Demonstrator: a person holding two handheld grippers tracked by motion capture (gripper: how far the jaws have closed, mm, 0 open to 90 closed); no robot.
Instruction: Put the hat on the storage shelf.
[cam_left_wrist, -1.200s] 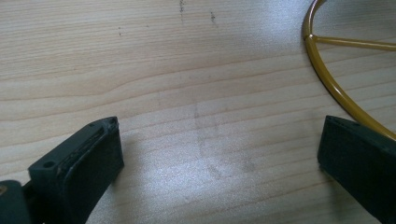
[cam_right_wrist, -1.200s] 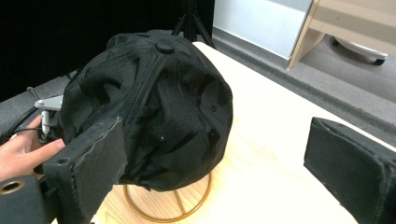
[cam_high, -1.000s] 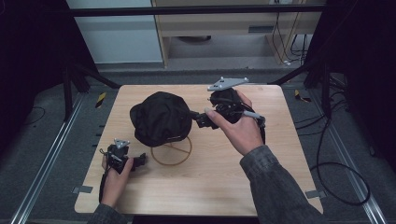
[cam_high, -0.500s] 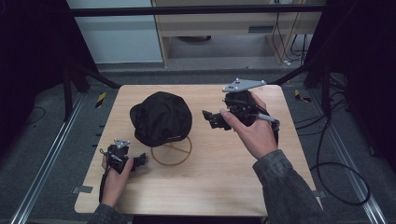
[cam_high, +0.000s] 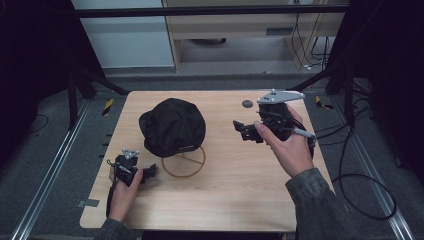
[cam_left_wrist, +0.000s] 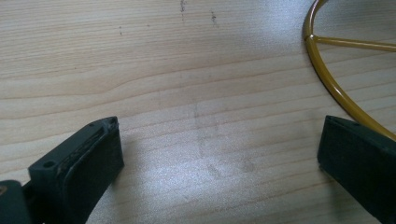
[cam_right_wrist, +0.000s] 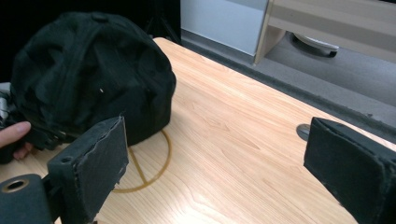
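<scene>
A black cap (cam_high: 172, 126) sits on a gold wire stand whose ring base (cam_high: 184, 161) lies on the wooden table (cam_high: 230, 200). My left gripper (cam_high: 149, 172) rests on the table at the front left, just left of the ring. It is open, and in the left gripper view its jaws span bare wood (cam_left_wrist: 217, 154) with the ring (cam_left_wrist: 327, 79) at the right. My right gripper (cam_high: 241, 131) is held above the table to the right of the cap and is open with nothing in it. Its own view looks at the cap (cam_right_wrist: 88, 70) and the ring (cam_right_wrist: 161, 161).
A small dark round disc (cam_high: 247, 103) is set in the table top behind the right gripper. Black cables (cam_high: 360, 175) trail over the floor on the right. A low cabinet (cam_high: 240, 30) stands beyond the table's far edge.
My right gripper has pulled away from the cap's right side and moved right and up. The cap and the left gripper have stayed put.
</scene>
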